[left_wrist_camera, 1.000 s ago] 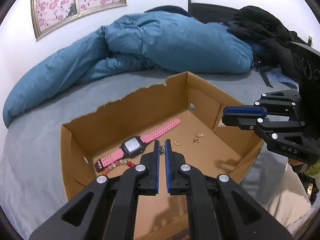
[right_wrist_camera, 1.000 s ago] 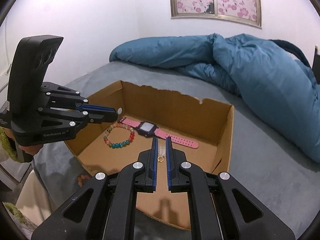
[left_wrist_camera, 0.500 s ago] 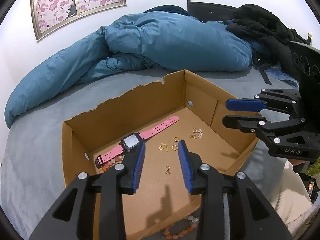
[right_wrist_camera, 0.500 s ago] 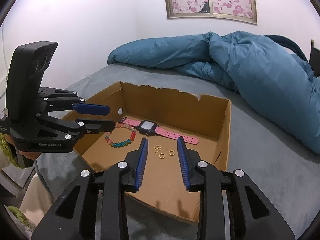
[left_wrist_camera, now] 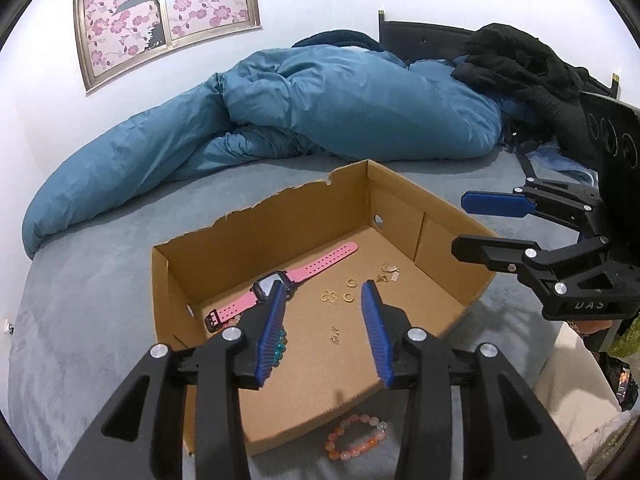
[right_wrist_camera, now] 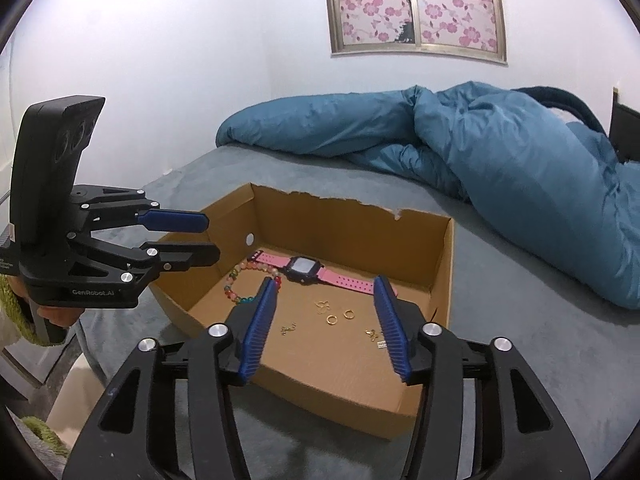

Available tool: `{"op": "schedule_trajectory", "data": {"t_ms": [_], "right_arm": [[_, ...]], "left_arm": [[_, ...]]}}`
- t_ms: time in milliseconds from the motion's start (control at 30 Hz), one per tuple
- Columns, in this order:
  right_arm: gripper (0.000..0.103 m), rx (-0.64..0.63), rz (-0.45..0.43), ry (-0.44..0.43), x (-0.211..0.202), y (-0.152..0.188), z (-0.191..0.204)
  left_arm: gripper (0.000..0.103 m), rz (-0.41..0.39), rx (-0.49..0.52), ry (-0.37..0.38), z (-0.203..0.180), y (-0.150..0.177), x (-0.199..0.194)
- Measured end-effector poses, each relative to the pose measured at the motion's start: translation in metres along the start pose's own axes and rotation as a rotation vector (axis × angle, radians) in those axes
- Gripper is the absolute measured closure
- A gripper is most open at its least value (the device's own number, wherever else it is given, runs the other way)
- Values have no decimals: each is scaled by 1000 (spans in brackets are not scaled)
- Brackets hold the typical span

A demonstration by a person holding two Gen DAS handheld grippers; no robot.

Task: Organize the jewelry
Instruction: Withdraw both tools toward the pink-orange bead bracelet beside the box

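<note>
I have both tools over the open brown cardboard box [left_wrist_camera: 280, 220] that sits on the grey bed [left_wrist_camera: 100, 280]. My left tool [left_wrist_camera: 326, 332] stands part-way apart with nothing between its blue pads; its jaws have just been opening. My right tool [right_wrist_camera: 326, 324] is spread wider, also with nothing in it, and its jaws have just been opening too. In the left view it hangs over the box's right-hand corner, clear of the cardboard.

On the box floor lie the pink-strapped watch with a dark square face [right_wrist_camera: 304, 269], a multicoloured bead bracelet [right_wrist_camera: 240, 286] touching its strap end, and a loose scatter of small gold earrings and rings [right_wrist_camera: 334, 314] nearer the front wall. Those small pieces look as though they have just been let go, so I judge the current step is a drop-off into the box, now finished.

One thing is not yet in: a pale orange and pink bead bracelet [left_wrist_camera: 356, 436] lies on the bed just outside the box's near wall, below my left tool. I think that is the next pickup. It calls for pulling the left tool back over the wall, tipping it down, and closing across one side of the loop, not over the whole ring. The bedding is soft, so I would press lightly.
</note>
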State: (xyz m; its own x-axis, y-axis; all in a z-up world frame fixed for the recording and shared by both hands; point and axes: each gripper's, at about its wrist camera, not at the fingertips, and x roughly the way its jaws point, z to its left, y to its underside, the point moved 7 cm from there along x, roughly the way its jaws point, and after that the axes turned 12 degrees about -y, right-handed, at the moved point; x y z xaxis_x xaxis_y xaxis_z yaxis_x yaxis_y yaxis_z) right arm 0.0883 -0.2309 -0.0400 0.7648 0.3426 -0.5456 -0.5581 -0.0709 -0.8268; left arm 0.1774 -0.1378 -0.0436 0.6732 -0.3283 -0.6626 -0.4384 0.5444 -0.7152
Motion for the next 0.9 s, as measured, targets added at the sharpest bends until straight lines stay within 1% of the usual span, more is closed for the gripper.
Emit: {"op": "schedule_trajectory", "data": {"t_ms": [167, 233, 433, 700, 900], "right_arm": [[44, 2, -23, 15, -13, 0, 7], [41, -2, -30, 19, -17, 1, 10], [39, -22, -40, 30, -28, 5, 23], [39, -15, -41, 15, -36, 14, 36], [39, -9, -24, 7, -39, 25, 45]], "left_arm": [[60, -15, -7, -1, -2, 2, -17], [57, -20, -9, -2, -3, 3, -22], [52, -22, -20, -8, -5, 10, -40], [51, -14, -36, -16, -7, 24, -57], [51, 19, -63, -9, -8, 42, -64]]}}
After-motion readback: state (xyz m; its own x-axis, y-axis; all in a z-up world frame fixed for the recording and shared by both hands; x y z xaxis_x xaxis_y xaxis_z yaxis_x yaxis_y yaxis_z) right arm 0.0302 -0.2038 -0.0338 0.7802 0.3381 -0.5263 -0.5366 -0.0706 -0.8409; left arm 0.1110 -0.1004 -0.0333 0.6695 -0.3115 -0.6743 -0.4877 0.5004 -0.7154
